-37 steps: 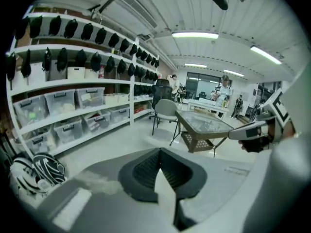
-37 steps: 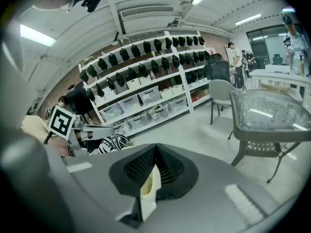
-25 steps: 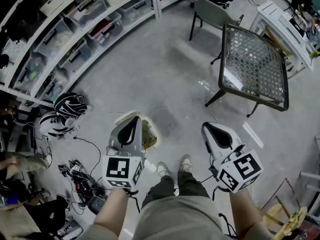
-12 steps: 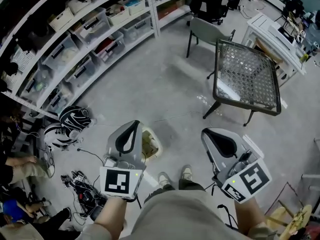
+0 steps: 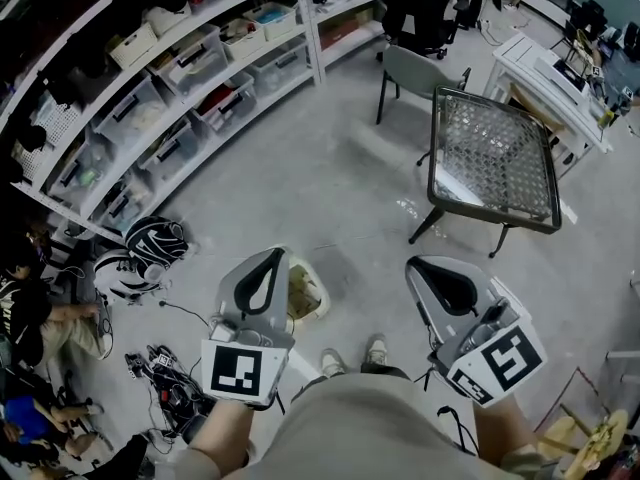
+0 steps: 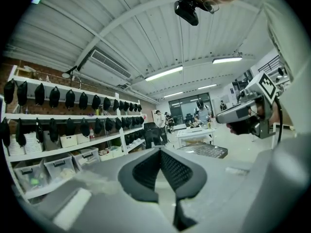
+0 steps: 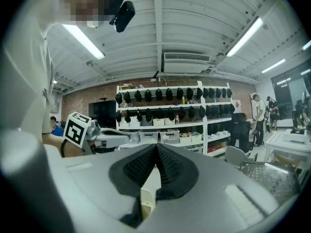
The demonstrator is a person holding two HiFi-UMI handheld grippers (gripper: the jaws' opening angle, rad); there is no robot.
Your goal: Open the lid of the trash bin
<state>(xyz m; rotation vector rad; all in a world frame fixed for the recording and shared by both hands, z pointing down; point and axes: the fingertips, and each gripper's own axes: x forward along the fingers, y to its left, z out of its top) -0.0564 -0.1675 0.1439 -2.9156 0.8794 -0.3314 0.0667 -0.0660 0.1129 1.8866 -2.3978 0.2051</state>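
Changed: over the last 1 s my view has lifted. The trash bin [image 5: 308, 296] and both tools sit lower in the head view, and more of the shelving [image 5: 170, 88] shows.
Left hand-held gripper [image 5: 272, 260]: jaws pressed together, nothing between them, held high above the floor [image 5: 330, 188].
Right hand-held gripper [image 5: 425, 271]: likewise closed and empty.
Bin: on the floor just ahead of my shoes [image 5: 375, 349], under the left tool's tip, which covers part of its rim.
Nearer hand: the left 1. The right is well apart to the bin's right.
Lid: I cannot tell its hinge side.
Next, I judge: the left goes down.
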